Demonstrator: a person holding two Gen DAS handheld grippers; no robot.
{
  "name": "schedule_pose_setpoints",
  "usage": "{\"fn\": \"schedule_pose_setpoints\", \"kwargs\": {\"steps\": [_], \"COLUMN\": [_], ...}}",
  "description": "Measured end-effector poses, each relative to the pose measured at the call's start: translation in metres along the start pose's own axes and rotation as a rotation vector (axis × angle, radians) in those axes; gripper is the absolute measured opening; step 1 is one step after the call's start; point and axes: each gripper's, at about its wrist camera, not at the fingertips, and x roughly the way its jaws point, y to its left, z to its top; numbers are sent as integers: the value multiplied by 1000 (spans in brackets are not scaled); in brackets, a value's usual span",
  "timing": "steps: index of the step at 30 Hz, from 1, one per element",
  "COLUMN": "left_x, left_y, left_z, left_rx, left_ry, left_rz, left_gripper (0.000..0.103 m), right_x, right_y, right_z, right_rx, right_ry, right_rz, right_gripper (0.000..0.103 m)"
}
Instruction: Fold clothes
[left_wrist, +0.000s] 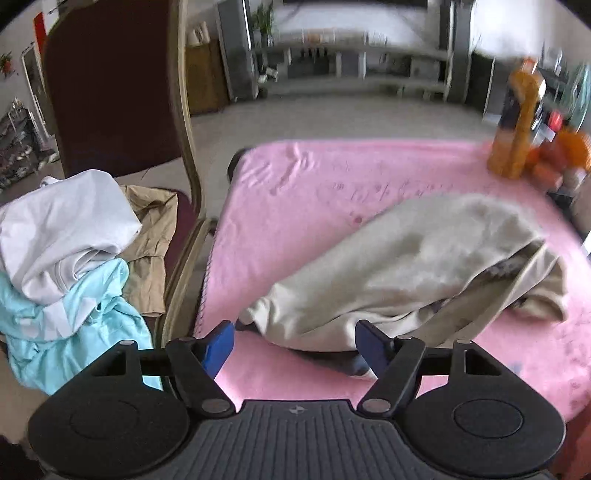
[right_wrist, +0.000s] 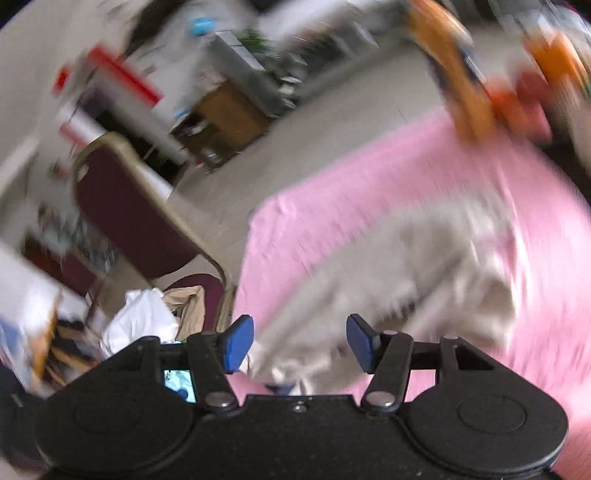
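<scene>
A pink cloth (left_wrist: 369, 192) covers the table and fills the middle of the left wrist view. At about one o'clock on it, near the far right corner, stands a blurred orange giraffe toy (left_wrist: 517, 122) with orange and red toys (left_wrist: 557, 158) just beside it. At ten o'clock a maroon chair (left_wrist: 110, 85) with a gold frame stands beside the table. At twelve o'clock, well beyond, a long grey shelf unit (left_wrist: 351, 62) carries a potted plant (left_wrist: 264, 20).

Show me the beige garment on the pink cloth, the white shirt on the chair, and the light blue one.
beige garment (left_wrist: 417, 258), left wrist view, its broad middle.
white shirt (left_wrist: 62, 225), left wrist view, top of the heap.
light blue garment (left_wrist: 96, 332), left wrist view, its crumpled centre.
</scene>
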Motion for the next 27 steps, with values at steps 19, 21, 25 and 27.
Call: {"fn": "schedule_pose_setpoints", "kwargs": {"steps": [19,21,25,27], "left_x": [-7,-16,-17,-10], "left_y": [22,23,9,-10], "left_z": [-17,-15,-19,-26], "left_rx": [-90,-88,-60,-33], "left_ry": [17,-9,-8,26], "left_rz": [32,17,-54,-103], "left_gripper": [72,72,71,65], "right_x": [118,76,8,3], "right_y": [-43,-34,-41,-58], "right_z": [-47,-36,-11,-4], "right_rx": [208,140,75,71], "right_ry": [-27,-74,-201,-208], "right_rz": [-108,-112,-166,-163], "right_gripper": [2,2,2,2]}}
